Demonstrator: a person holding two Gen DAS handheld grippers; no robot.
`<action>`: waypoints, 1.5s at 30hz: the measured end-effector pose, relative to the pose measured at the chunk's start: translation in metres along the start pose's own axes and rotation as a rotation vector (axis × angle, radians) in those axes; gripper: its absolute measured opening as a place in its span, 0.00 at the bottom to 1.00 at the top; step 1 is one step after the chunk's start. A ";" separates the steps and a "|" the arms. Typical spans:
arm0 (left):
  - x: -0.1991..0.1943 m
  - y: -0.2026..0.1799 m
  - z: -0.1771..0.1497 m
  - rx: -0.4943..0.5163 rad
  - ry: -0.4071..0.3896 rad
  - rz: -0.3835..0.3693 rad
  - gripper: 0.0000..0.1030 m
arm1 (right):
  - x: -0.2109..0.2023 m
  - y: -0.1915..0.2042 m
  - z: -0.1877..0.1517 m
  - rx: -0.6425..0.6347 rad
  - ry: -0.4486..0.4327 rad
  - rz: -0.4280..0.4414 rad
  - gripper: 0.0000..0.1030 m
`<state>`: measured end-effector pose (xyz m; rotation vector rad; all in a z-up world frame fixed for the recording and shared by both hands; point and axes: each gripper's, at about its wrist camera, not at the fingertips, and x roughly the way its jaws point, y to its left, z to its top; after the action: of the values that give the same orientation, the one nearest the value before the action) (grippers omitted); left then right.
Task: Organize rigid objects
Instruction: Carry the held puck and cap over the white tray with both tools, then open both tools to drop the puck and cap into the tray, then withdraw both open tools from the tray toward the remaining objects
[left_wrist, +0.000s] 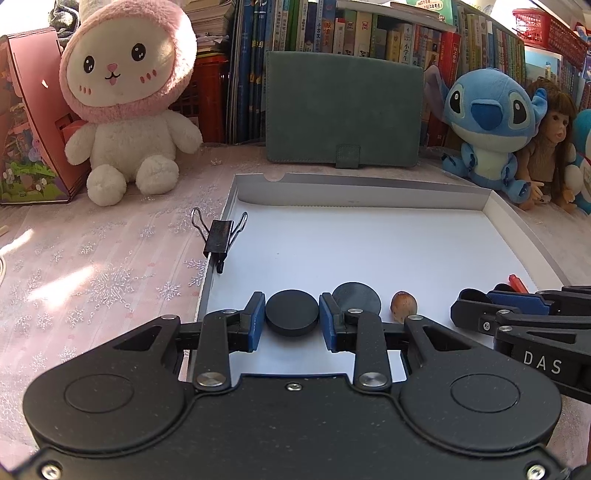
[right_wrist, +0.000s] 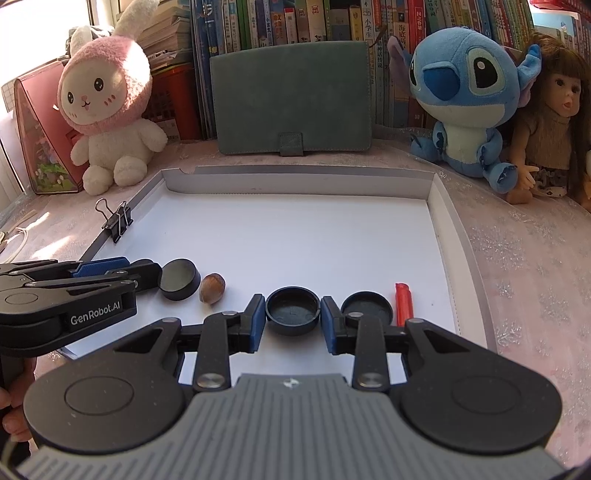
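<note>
My left gripper (left_wrist: 292, 313) is shut on a flat black disc (left_wrist: 292, 313), held just above the white floor of a shallow box (left_wrist: 369, 236); its shadow falls behind it. From the right wrist view the same disc (right_wrist: 179, 278) sits in the left gripper (right_wrist: 159, 275). My right gripper (right_wrist: 293, 311) is shut on a black round cap (right_wrist: 293, 311), hollow side up, low over the box floor. A hazelnut (left_wrist: 404, 306) (right_wrist: 212, 288) lies between the two grippers. A red stick-shaped piece (right_wrist: 403, 303) lies to the right.
A black binder clip (left_wrist: 219, 236) (right_wrist: 119, 220) is clamped on the box's left wall. A green case (right_wrist: 291, 99), a pink rabbit plush (right_wrist: 107, 110), a blue plush (right_wrist: 465, 96), a doll (right_wrist: 550, 118) and books stand behind the box.
</note>
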<state>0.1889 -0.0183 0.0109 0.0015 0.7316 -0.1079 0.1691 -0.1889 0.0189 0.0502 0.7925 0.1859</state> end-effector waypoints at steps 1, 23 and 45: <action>0.000 0.000 0.000 0.002 -0.002 0.002 0.29 | 0.000 0.000 0.000 -0.003 -0.002 -0.001 0.36; -0.013 -0.004 0.001 0.028 -0.013 -0.024 0.30 | -0.014 0.004 -0.001 -0.037 -0.038 0.001 0.53; -0.100 -0.008 -0.025 0.100 -0.124 -0.071 0.73 | -0.085 0.008 -0.027 -0.143 -0.194 0.035 0.69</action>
<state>0.0978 -0.0156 0.0597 0.0633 0.6016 -0.2108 0.0902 -0.1975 0.0609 -0.0524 0.5838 0.2661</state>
